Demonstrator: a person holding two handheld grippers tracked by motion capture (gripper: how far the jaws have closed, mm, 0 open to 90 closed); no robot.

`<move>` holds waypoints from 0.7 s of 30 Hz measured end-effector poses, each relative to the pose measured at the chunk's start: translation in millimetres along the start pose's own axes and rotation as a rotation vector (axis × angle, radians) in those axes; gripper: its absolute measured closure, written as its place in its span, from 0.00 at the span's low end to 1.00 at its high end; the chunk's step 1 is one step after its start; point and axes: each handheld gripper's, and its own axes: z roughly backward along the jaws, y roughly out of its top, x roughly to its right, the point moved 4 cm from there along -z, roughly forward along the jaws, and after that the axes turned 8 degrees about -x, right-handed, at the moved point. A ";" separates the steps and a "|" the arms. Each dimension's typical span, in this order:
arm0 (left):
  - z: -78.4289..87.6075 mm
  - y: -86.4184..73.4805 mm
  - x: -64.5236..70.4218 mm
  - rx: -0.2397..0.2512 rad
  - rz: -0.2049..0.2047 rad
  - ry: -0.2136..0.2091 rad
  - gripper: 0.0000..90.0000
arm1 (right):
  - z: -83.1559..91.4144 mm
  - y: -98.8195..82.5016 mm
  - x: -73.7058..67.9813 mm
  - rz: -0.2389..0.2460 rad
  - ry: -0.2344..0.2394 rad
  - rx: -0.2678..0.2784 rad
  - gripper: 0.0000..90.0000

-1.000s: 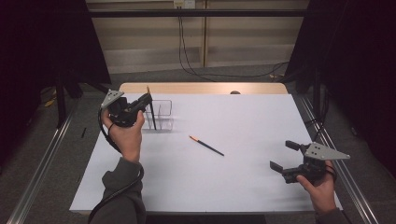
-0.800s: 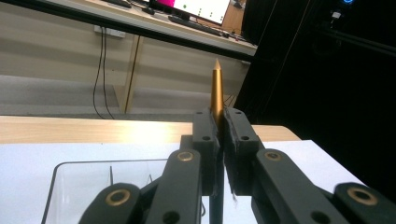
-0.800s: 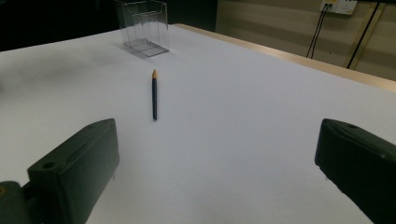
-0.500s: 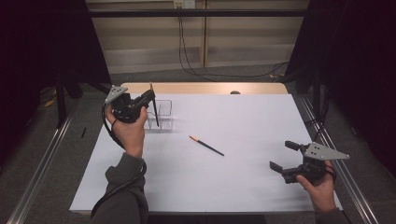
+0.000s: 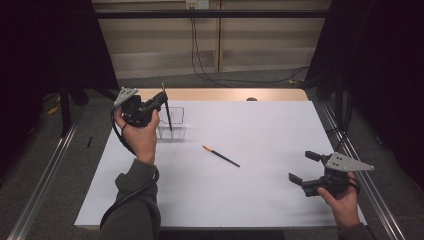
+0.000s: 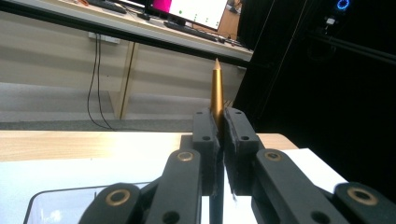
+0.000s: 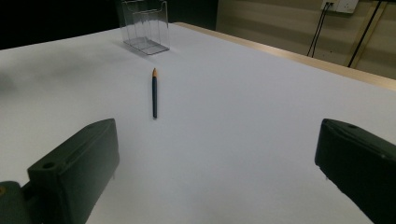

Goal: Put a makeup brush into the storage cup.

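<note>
Table [image 5: 260, 200] has a white sheet on it, dark room all round, cables on the back wall. Upper left of the high view: left gripper [image 5: 162, 102] raised, pinching a pencil [image 5: 167, 114] upright over the clear holder [image 5: 175, 125]. Second pencil [image 5: 221, 156] lies mid-frame. Lower right, right gripper [image 5: 306, 167] sits low, jaws spread.

Dark pencil [image 7: 154, 93] lying on white table [image 7: 252, 121], clear holder [image 7: 144, 25] beyond, claw [image 7: 217, 158] jaws wide apart
</note>
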 end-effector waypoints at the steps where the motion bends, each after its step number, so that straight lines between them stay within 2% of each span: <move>1: -0.6 0.6 0.1 0.004 0.000 -0.003 0.94 | 0.0 0.1 0.0 0.000 0.001 0.000 0.00; 6: -4.1 2.5 0.0 0.013 0.010 0.001 0.94 | -0.1 0.3 0.0 0.003 0.005 0.004 0.00; 7: -4.3 2.8 -1.3 0.008 0.000 0.005 0.94 | 0.0 0.4 -0.1 0.003 0.005 0.005 0.00; 11: -6.7 5.4 -2.2 0.016 0.002 0.005 0.94 | -0.3 0.3 -0.5 0.002 0.006 0.004 0.00; 13: -8.6 7.0 -2.2 0.035 0.023 0.006 0.94 | -0.2 0.4 -0.5 0.002 0.007 0.005 0.00; 21: -10.8 11.3 -5.9 0.028 0.008 0.020 0.94 | -0.3 0.5 -0.2 0.003 0.007 0.007 0.00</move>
